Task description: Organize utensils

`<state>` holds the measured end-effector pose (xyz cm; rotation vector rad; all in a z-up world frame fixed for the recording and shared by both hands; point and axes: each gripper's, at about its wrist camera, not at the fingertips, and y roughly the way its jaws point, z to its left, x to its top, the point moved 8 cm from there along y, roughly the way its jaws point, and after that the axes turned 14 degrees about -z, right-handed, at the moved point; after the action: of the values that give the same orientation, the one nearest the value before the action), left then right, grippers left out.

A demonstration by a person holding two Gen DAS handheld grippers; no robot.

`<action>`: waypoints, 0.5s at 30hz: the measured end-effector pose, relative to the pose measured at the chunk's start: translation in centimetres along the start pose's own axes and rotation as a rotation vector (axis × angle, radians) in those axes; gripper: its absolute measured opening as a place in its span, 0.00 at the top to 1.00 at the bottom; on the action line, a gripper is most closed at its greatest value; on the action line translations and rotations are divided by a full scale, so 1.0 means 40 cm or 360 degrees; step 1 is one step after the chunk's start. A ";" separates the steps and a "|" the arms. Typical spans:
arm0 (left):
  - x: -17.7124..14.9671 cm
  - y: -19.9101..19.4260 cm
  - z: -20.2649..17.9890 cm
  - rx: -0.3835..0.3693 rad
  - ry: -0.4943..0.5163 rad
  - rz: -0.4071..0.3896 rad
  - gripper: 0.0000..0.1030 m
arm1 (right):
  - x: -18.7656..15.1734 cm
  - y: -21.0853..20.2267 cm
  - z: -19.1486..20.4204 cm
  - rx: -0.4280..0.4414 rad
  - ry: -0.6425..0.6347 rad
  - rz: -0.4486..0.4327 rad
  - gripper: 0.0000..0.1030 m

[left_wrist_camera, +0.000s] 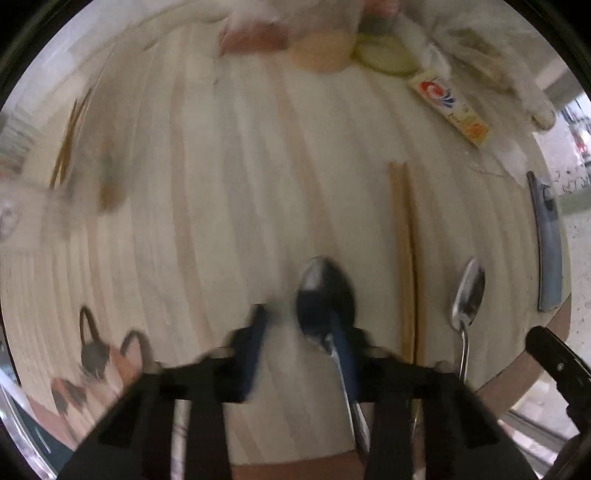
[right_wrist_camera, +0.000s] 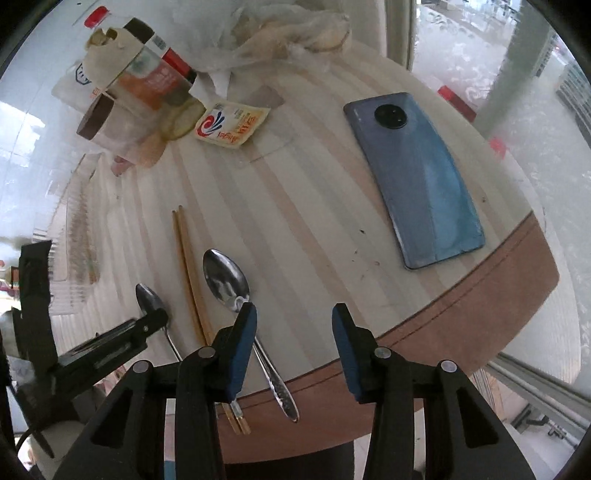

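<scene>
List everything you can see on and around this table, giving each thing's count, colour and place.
table: one, pale striped top, brown edge
spoons: two, silver, near edge, either side of the chopsticks
chopsticks: one pair, tan, between the spoons
phone: one, blue, right side
sauce packet: one, white and yellow, far side
bottles and cups: several, mixed colours, far left
plastic bag: one, clear, far edge
left gripper: black, blue pads, open over a spoon
right gripper: black, blue pads, open, near edge

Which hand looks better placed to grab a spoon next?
Left, I'd say. The left tool sits right over one spoon, its handle by a finger. The right tool hangs open with the other spoon outside its gap.
</scene>
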<state>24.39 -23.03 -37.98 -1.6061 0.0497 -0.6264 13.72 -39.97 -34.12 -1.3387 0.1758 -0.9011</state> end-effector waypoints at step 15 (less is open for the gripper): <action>-0.048 -0.035 0.170 0.0211 0.0034 -0.0014 1.00 | -0.041 0.136 0.174 -0.0185 -0.0577 0.0026 0.87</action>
<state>25.15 -15.91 -37.38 -1.4725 0.0164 -0.6407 19.23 -33.85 -37.66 -1.5826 -0.0424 -0.6280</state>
